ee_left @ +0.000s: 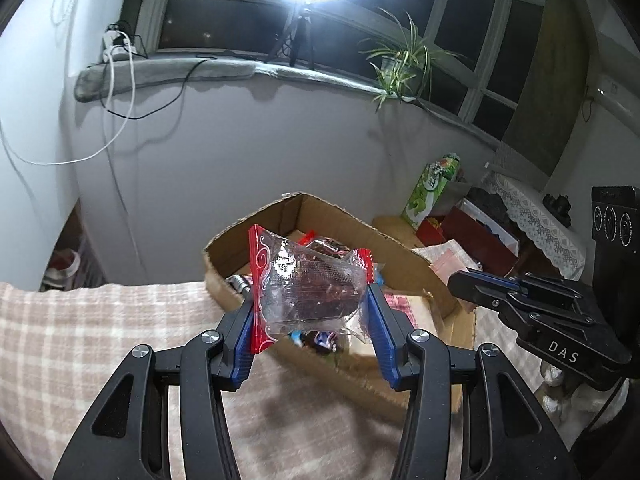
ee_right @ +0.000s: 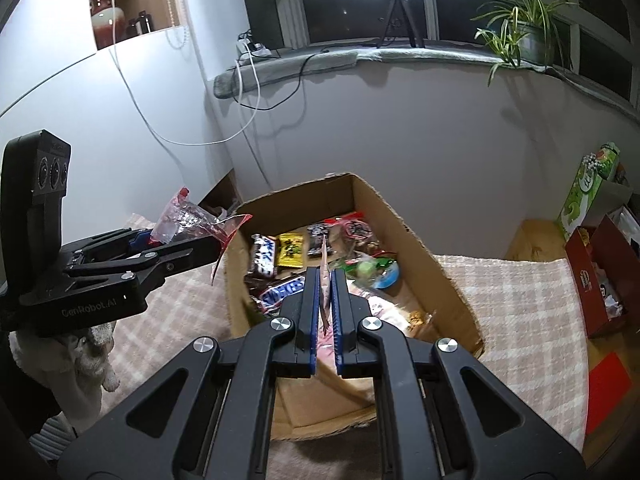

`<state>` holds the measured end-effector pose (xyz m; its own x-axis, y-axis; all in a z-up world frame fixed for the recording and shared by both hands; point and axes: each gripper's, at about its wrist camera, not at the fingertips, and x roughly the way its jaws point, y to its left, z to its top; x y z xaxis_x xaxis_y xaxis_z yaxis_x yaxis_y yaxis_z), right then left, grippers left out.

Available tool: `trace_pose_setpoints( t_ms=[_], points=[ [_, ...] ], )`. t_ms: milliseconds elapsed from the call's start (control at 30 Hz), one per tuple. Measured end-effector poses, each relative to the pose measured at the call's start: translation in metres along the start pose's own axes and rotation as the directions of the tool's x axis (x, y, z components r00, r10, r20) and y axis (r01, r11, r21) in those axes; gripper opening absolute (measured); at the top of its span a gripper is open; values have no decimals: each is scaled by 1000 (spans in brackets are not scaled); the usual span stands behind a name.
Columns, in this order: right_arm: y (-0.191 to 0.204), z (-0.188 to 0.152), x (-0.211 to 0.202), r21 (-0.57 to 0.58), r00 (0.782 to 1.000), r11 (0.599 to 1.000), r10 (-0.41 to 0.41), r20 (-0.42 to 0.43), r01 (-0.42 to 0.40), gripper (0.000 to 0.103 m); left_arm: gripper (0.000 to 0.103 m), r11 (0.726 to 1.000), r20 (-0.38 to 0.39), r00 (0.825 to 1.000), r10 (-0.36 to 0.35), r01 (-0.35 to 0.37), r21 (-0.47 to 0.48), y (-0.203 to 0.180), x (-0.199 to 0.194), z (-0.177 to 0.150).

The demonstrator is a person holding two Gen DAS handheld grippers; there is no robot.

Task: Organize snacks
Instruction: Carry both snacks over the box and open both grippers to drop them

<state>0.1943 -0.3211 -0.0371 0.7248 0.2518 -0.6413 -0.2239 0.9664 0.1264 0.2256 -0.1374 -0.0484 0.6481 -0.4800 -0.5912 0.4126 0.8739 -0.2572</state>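
Both tools loaded, mid-carry over the cardboard box.

Left tool: jaws partway open, pads clamped on either end of a clear snack packet with red ends, dark cake-like piece inside. In the right wrist view that tool sits left of the box, just outside its left wall, packet tip near the rim.

Right tool: jaws pinched almost fully together on a thin flat pink-white sachet, held edge-on. It hangs over the box's near-middle.

The box stands on a checked cloth over the counter, open top, already holding snacks: Snickers bar, yellow packet, a dark wrapper, a green-blue round sweet, others too jumbled to name.

Step, as I judge it: transport of two items to the box, release not yet done. Could also be lifting out, can't tell from one moment.

Next move needs: right tool lowers a little and opens, sachet falls flat on the pile. Left tool must cross the left wall first, clear its rim, then open.

Edges and room: the box's far walls stand tall, near wall torn and low, so entry from the near side is easy. Open cloth left and right of the box. Red box and green carton far right, well apart. Tools close together, watch a clash over the box.
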Motion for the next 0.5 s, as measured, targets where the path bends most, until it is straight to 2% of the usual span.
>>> trace_pose_setpoints(
  t_ms=[500],
  points=[
    [-26,-4,28,33,998,999,-1,-55,3,6,48,999,-57,998,33,-31,30,-11,37,4]
  ],
)
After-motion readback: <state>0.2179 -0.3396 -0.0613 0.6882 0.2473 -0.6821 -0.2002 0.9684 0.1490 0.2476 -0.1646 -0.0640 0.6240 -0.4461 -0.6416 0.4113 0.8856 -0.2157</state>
